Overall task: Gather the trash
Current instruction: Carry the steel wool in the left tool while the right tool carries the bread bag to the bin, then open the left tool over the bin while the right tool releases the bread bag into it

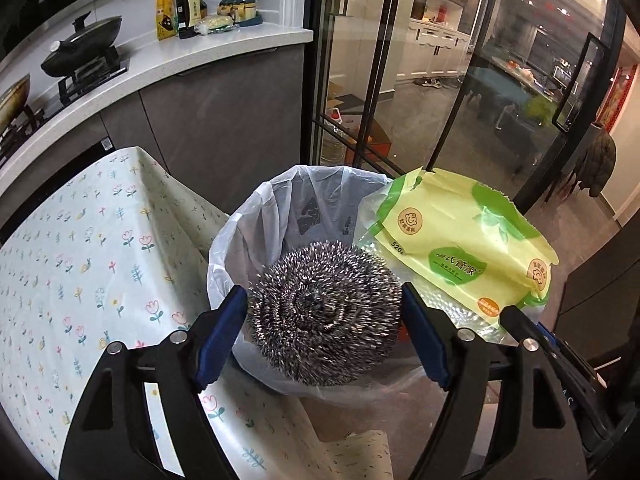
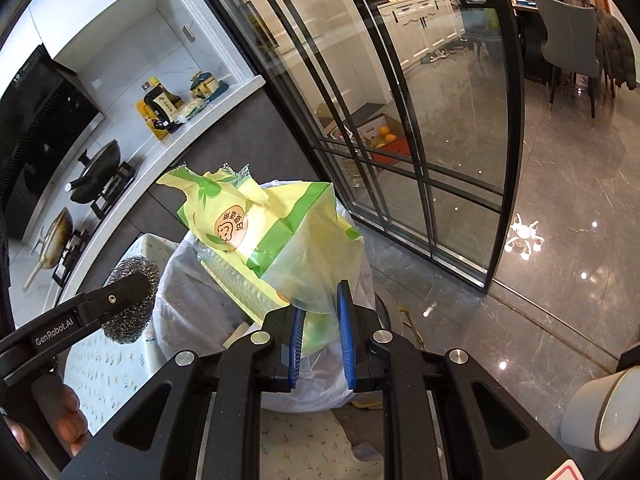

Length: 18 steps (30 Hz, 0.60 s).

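My left gripper (image 1: 324,320) is shut on a round steel wool scrubber (image 1: 324,312) and holds it over the open mouth of a bin lined with a white plastic bag (image 1: 288,208). My right gripper (image 2: 320,332) is shut on a yellow-green plastic wrapper (image 2: 260,236) and holds it above the same bin (image 2: 188,312). The wrapper also shows in the left wrist view (image 1: 468,248), over the bin's right rim. The scrubber (image 2: 128,304) and the left gripper's finger (image 2: 120,296) show at the left of the right wrist view.
A table with a floral cloth (image 1: 80,256) stands left of the bin. Behind it runs a kitchen counter (image 1: 168,60) with a wok (image 1: 84,44) and bottles (image 1: 188,4). Glass sliding doors (image 2: 420,120) stand behind the bin. A white cup (image 2: 604,412) sits at the lower right.
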Each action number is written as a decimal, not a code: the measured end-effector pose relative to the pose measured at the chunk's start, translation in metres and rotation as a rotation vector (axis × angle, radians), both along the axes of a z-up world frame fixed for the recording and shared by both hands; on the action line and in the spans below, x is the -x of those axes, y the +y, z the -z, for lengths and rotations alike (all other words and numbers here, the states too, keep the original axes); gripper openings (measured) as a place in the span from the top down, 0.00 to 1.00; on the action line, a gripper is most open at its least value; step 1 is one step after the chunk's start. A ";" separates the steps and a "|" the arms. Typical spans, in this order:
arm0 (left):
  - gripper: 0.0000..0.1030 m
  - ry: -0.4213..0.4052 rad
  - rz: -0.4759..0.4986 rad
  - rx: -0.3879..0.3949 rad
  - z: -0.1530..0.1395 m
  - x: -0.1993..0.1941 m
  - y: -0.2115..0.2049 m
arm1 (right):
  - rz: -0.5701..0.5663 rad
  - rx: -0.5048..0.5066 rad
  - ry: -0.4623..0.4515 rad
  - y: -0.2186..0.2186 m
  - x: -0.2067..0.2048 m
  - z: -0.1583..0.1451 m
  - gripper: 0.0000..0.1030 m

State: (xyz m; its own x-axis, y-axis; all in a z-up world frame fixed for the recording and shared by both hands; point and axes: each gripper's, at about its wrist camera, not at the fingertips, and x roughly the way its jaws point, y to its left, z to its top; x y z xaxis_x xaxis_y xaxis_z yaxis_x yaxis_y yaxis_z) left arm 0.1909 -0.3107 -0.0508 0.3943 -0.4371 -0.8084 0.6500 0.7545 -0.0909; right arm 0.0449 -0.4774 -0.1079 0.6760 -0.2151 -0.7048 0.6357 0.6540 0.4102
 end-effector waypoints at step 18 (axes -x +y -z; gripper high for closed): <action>0.13 -0.012 -0.148 0.053 -0.012 -0.033 0.052 | -0.099 0.000 -0.008 0.029 -0.049 0.001 0.58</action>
